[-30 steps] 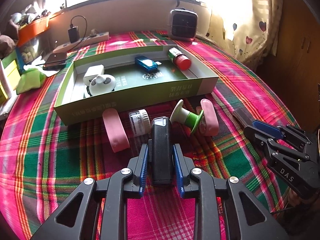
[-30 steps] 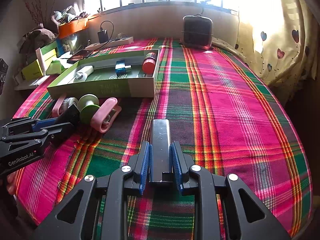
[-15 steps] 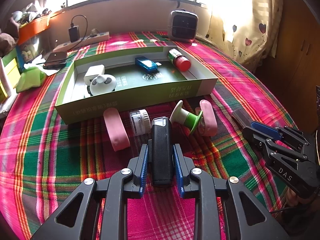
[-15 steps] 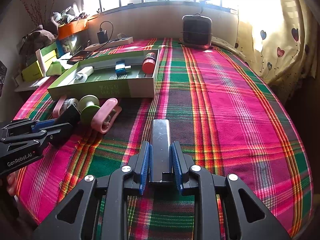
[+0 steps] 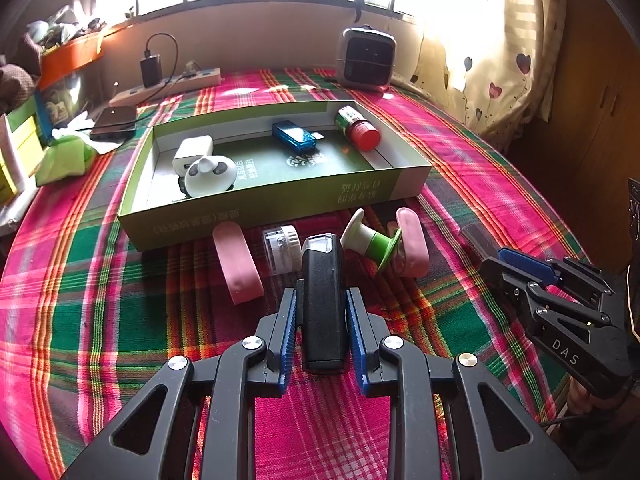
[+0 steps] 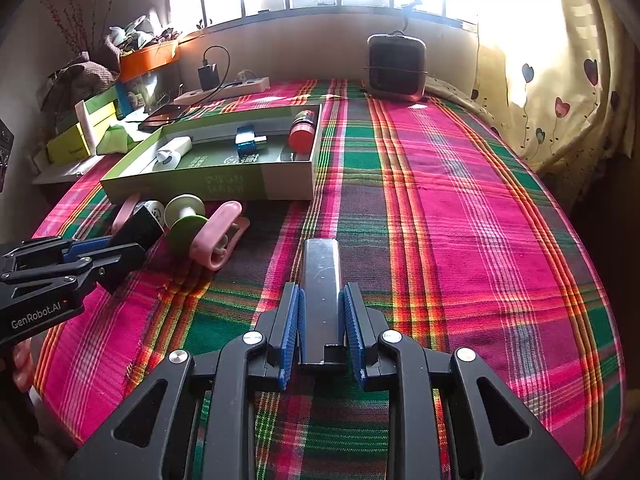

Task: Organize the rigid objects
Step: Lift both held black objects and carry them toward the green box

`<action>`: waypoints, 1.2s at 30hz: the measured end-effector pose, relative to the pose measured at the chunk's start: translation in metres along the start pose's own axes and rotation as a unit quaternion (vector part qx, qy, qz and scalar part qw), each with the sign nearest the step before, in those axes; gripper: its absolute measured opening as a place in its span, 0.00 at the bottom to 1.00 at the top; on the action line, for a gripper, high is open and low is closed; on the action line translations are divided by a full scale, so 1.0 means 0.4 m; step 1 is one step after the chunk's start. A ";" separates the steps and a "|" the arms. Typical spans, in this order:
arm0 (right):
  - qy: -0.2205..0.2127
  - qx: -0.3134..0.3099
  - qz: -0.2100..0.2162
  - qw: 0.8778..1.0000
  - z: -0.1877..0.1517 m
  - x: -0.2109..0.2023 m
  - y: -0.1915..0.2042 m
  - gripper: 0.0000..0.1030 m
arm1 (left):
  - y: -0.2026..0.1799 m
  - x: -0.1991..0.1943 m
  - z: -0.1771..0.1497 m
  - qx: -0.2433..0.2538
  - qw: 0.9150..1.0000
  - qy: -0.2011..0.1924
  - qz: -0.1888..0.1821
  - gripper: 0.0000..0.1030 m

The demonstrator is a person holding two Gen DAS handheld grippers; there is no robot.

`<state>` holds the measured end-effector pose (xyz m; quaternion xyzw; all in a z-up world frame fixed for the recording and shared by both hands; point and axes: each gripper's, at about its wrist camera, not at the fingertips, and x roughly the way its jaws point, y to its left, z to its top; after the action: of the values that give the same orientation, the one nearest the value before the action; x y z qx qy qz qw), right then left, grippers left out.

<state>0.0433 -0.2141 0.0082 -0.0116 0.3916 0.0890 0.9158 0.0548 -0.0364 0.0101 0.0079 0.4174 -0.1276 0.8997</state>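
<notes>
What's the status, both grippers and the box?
Left gripper shut on black device. Right gripper shut on grey bar. Green box open, partly filled. Pink clips and spool crowd its front.

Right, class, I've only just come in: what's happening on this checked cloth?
A person is sorting small objects into a green box. The left tool grips a black device; the right tool grips a flat dark bar. The box already holds a red-capped bottle, a blue stick and white items. Pink clips and a green spool lie outside.
</notes>
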 end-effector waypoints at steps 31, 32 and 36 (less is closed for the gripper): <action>-0.027 -0.023 0.018 0.999 0.094 -0.024 0.033 0.24 | 0.053 -0.042 0.091 -0.022 0.999 -0.028 -0.014 0.22; -0.027 -0.024 0.019 0.999 0.098 -0.022 0.034 0.24 | 0.057 -0.042 0.096 -0.022 0.999 -0.029 -0.014 0.22; -0.027 -0.029 0.022 0.999 0.115 -0.013 0.041 0.24 | 0.065 -0.040 0.115 -0.023 0.999 -0.032 -0.010 0.22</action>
<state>0.0698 -0.1945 0.0445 -0.0269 0.3643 0.1208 0.9230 0.0856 -0.0133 0.0498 -0.0210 0.3909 -0.1273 0.9113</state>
